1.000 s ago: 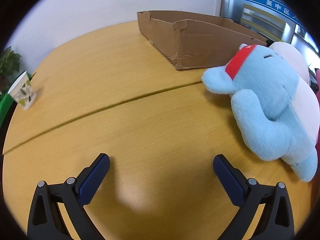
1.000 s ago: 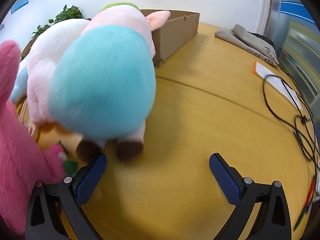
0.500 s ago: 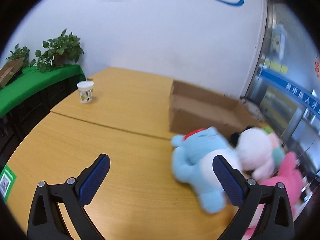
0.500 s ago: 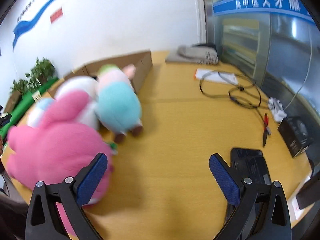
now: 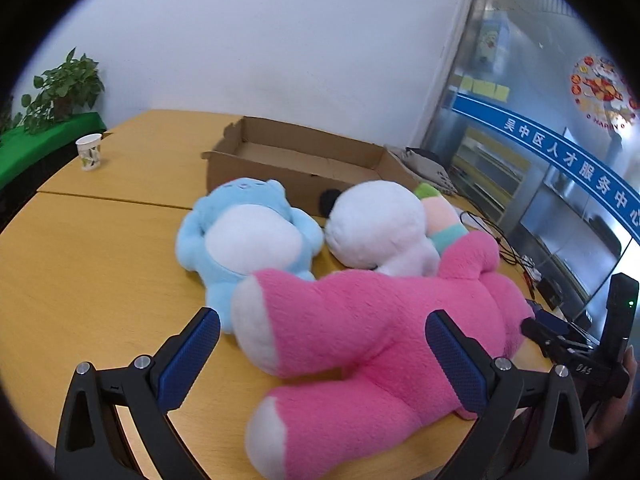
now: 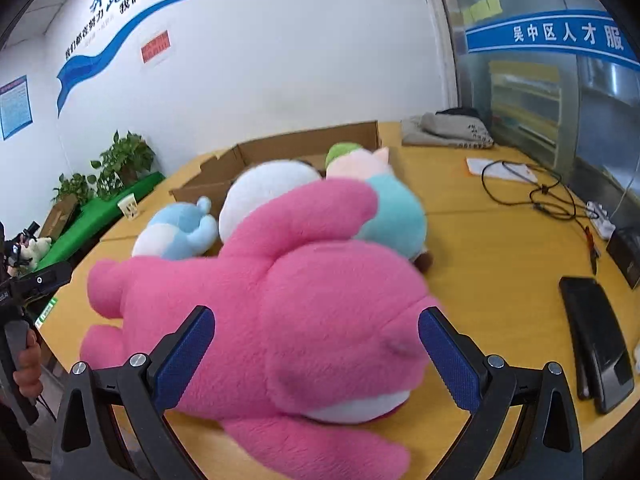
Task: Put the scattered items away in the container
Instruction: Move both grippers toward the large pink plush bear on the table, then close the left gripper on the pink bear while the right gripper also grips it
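A big pink plush [image 5: 360,340] [image 6: 288,312] lies on the wooden table nearest both cameras. Behind it lie a light-blue plush [image 5: 248,240] [image 6: 176,232], a white plush [image 5: 376,228] [image 6: 264,188] and a teal-and-pink plush [image 5: 444,220] [image 6: 392,208]. An open cardboard box [image 5: 304,160] [image 6: 280,148] stands behind the toys. My left gripper [image 5: 322,356] is open above the pink plush's legs. My right gripper [image 6: 316,352] is open over its head end. Neither holds anything.
A paper cup [image 5: 90,152] stands at the far left of the table [image 5: 80,248]. To the right lie cables [image 6: 532,188], paper, folded grey cloth [image 6: 448,128] and a black device [image 6: 596,340]. Potted plants [image 6: 124,160] sit on a green shelf. A hand [image 6: 26,364] grips the left tool.
Both grippers have pulled back and risen from close to the table. The whole group of plush toys and the box now show, with the pink plush between each gripper's open fingers.
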The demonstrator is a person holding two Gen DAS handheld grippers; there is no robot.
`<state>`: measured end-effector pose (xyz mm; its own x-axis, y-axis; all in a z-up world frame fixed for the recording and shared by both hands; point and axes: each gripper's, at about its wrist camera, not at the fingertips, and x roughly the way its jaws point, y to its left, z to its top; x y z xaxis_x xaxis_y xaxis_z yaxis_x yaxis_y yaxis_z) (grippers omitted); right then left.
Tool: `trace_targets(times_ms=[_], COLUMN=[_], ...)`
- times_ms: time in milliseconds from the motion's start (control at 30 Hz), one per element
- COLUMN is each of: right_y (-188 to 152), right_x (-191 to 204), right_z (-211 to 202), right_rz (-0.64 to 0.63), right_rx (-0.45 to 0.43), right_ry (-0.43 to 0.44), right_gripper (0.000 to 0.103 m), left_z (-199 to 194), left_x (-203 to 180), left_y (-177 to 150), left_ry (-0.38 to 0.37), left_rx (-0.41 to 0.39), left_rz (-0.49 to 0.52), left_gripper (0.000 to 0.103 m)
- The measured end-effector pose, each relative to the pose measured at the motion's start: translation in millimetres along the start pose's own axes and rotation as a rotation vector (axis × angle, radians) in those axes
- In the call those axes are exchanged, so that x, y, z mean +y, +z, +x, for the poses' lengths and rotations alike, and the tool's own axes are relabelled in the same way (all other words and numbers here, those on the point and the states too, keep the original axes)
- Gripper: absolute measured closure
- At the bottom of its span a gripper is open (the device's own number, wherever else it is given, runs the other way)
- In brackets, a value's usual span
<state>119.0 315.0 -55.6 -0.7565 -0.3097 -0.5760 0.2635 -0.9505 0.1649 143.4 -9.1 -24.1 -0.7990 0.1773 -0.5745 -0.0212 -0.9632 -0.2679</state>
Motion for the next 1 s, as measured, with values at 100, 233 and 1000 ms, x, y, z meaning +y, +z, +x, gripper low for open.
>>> trace_targets(times_ms=[100, 233, 1000], right_y=[-8.0, -10.3, -3.0], right_x=[7.4, 5.2, -39.1], right_z=[4.7, 1.3, 25.3], right_rz=[-0.023, -0.014, 0.044], right_rx=[0.029, 0.022, 0.092], right_ry=[-0.041, -0.068, -0.039], right_gripper=[0.0, 0.0, 0.0], left_z=[7.5, 15.1, 41.3], left_x=[-11.9, -29.6, -23.6], left_y=[-0.8, -2.7, -9.1], left_ry=[-0.038, -0.082, -0.107], left_rx=[0.021, 0.043, 0.094], left_rz=[0.002, 0.038, 0.006], left_gripper=[0.0, 0.001, 0.001])
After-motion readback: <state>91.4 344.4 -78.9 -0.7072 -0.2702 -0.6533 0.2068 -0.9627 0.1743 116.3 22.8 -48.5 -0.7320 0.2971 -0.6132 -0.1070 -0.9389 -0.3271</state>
